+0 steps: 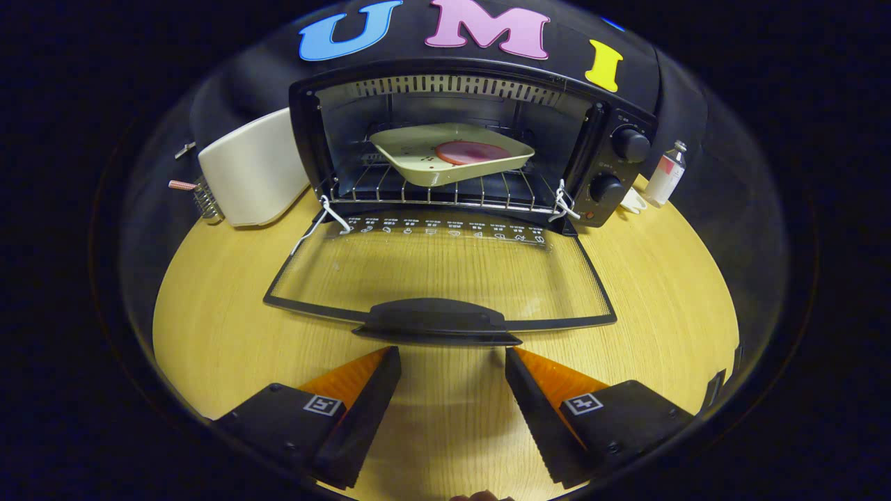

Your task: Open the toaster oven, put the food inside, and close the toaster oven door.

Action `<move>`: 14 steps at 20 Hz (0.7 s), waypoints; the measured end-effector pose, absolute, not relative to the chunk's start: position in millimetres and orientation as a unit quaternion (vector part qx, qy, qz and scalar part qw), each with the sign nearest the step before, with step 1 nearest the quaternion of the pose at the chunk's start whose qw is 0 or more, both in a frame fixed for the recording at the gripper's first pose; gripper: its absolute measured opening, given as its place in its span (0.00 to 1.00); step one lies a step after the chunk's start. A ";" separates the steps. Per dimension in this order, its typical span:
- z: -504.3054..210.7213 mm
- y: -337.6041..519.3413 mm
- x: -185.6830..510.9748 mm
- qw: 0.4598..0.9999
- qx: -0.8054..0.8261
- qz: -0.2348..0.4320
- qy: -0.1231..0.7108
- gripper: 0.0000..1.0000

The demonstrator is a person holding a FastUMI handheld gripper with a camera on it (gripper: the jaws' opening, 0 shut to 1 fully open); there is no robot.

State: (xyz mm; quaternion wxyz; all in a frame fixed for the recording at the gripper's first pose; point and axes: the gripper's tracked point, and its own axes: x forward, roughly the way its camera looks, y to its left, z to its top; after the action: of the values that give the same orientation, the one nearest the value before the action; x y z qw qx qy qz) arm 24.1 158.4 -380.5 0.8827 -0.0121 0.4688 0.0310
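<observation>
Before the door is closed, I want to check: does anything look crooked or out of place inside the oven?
Yes. The tray with the food sits turned on the rack, one corner pointing toward the open door, not square with the toaster oven. The open gripper is just before the door handle.

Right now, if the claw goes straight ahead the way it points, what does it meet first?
Probably the door handle of the open oven door, just ahead of the open, empty claw. Height is unclear, so it might pass above.

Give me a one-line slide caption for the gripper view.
Open gripper faces the lowered toaster oven door; tray with food sits inside on the rack.
</observation>
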 end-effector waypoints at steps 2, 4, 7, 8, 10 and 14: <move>-378.8 161.1 25.2 0.882 -0.002 0.025 0.470 0.99; -374.3 160.6 24.5 0.887 -0.022 0.030 0.460 0.99; -357.5 161.4 25.7 0.895 -0.011 0.027 0.445 1.00; -350.2 160.8 23.4 0.897 -0.016 0.032 0.441 1.00; -336.2 160.3 24.8 0.904 -0.023 0.040 0.424 1.00; -289.9 161.6 34.3 0.924 -0.021 0.051 0.378 1.00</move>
State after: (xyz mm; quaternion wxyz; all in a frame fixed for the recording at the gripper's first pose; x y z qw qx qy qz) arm 34.3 161.6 -289.9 0.9240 -0.0211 0.3783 0.0514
